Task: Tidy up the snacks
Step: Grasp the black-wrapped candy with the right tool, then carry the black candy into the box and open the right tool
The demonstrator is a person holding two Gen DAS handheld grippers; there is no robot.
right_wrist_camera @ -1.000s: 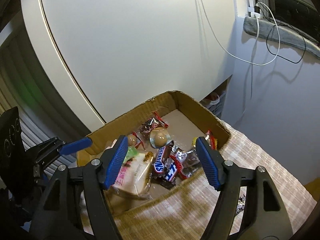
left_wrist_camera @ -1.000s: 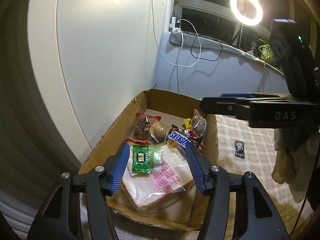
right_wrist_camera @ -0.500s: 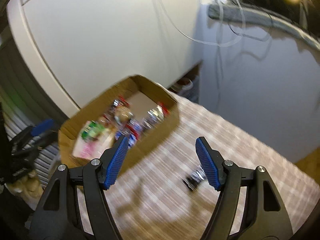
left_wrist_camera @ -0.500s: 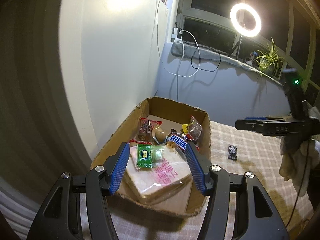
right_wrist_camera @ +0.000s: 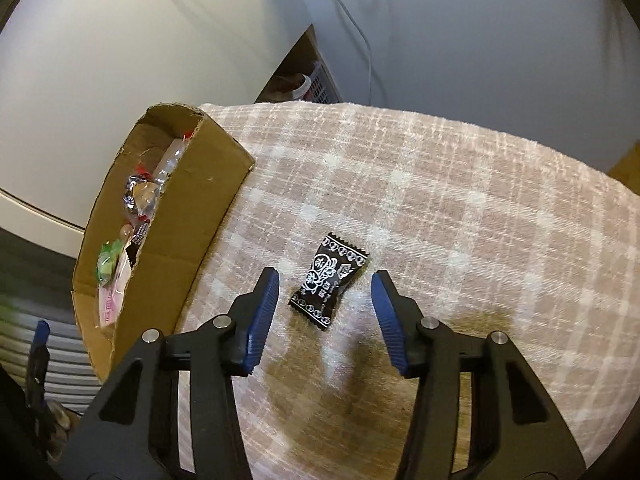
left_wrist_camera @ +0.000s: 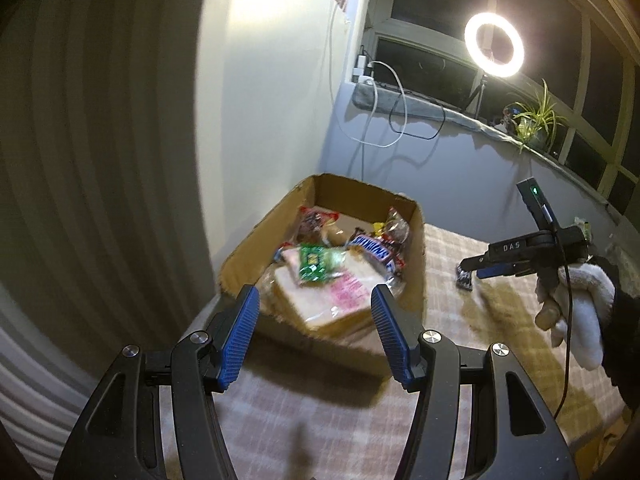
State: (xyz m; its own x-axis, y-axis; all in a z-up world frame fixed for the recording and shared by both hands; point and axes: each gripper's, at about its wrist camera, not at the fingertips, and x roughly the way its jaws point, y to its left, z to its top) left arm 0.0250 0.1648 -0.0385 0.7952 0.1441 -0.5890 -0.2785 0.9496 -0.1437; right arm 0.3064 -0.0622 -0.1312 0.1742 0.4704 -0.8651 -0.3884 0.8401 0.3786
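Observation:
A cardboard box [left_wrist_camera: 416,256] sits on the checked cloth, holding a bread pack [left_wrist_camera: 340,300], a green packet [left_wrist_camera: 316,266], a Snickers bar [left_wrist_camera: 372,246] and other wrapped snacks. My left gripper [left_wrist_camera: 316,336] is open and empty, hovering just in front of the box. A small black candy packet [right_wrist_camera: 329,280] lies on the cloth to the right of the box [right_wrist_camera: 192,216]. My right gripper [right_wrist_camera: 325,312] is open, its jaws on either side of the packet, apart from it. The right gripper also shows in the left wrist view [left_wrist_camera: 476,266] over the packet [left_wrist_camera: 464,280].
The checked cloth [right_wrist_camera: 440,184] covers the table, which ends at the far and right edges. White walls stand behind the box. A ring light [left_wrist_camera: 494,45], cables and a plant [left_wrist_camera: 536,120] are on the window sill.
My right gripper has swung away from the box and down to the black candy packet. My left gripper has pulled back from over the box.

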